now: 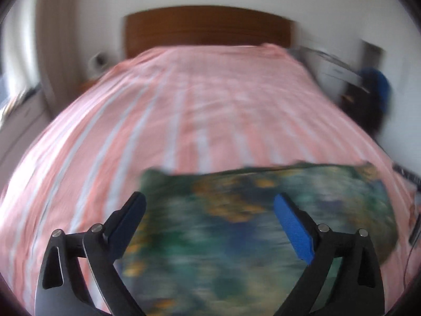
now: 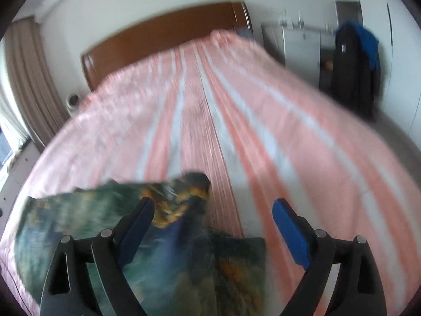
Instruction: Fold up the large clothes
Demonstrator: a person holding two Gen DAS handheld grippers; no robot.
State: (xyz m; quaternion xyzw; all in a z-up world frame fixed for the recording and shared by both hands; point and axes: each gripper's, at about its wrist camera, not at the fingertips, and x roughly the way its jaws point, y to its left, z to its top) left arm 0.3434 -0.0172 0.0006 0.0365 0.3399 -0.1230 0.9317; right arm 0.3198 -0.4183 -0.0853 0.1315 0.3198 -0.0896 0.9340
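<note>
The bed with its pink and white striped cover is taking up pretty much the whole view in both cameras, running away from me to a brown wooden headboard against the white wall. Dark and blue clothes are hanging over by the wall on the right side of the bed. The garment I'm folding, a green, blue and orange patterned thing, is lying flat on the near end of the bed, right under my grippers, with one corner sticking up toward the headboard. My left gripper is hanging above it with the jaws spread wide, gripping nothing. My right gripper is also spread wide and empty, over the garment's right edge. Everything's kinda motion-blurred.
</note>
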